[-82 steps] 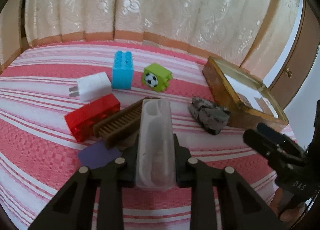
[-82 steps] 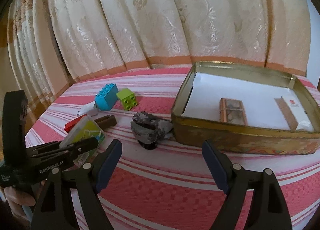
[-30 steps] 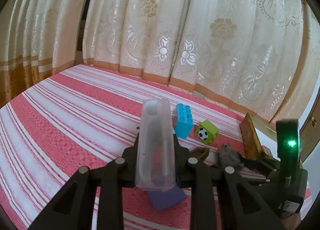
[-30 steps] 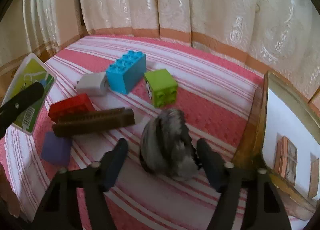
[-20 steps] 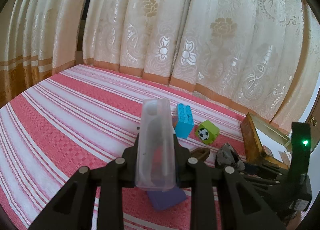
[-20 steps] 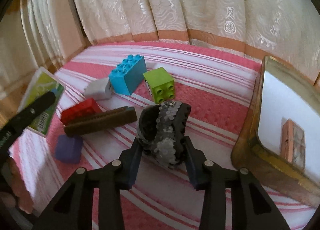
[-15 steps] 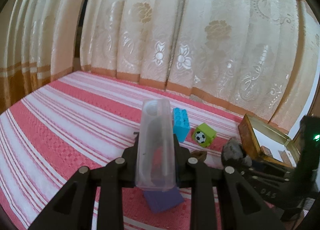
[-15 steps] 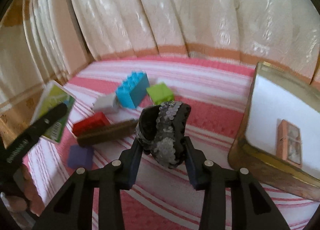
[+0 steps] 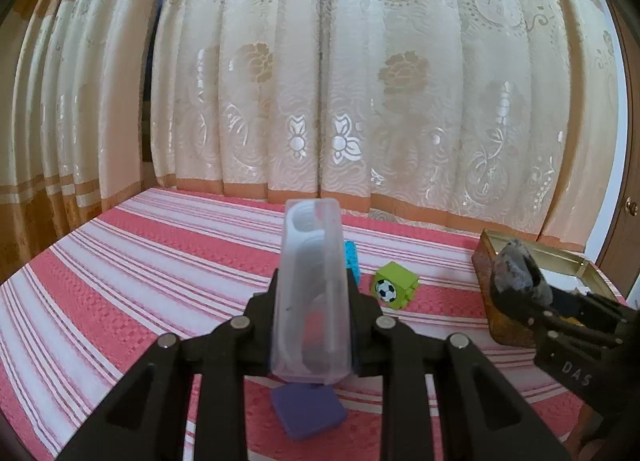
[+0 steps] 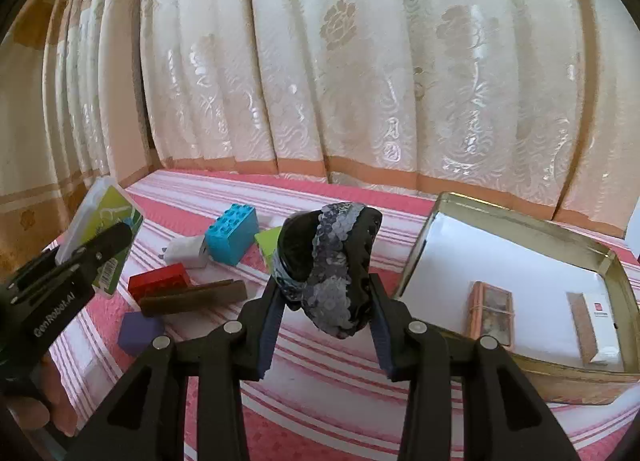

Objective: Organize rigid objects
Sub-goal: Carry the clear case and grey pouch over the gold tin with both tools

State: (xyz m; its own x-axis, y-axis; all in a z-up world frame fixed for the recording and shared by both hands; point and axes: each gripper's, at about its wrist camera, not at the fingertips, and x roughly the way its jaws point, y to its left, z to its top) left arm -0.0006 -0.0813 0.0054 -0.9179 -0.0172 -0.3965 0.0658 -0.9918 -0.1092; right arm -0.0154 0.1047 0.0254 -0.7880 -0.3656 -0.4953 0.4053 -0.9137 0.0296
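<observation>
My left gripper [image 9: 313, 303] is shut on a clear plastic floss-pick box [image 9: 313, 285] and holds it above the striped cloth; its green label shows in the right wrist view [image 10: 105, 235]. My right gripper [image 10: 326, 301] is shut on a grey sequined hair clip [image 10: 330, 267], lifted off the cloth left of the gold tin [image 10: 612, 261]. In the left wrist view the clip [image 9: 516, 275] hangs by the tin's near corner [image 9: 486, 257].
On the cloth lie a blue brick [image 10: 232, 235], a green brick [image 9: 396, 285], a white charger [image 10: 186, 253], a red brick [image 10: 158, 283], a brown comb [image 10: 192, 297] and a purple block [image 9: 308, 411]. The tin holds a small copper box [image 10: 490, 311] and a white carton [image 10: 600, 323].
My right gripper closed on the hair clip and lifted it off the cloth toward the tin. My left gripper kept hold of the floss box and tilted up a little.
</observation>
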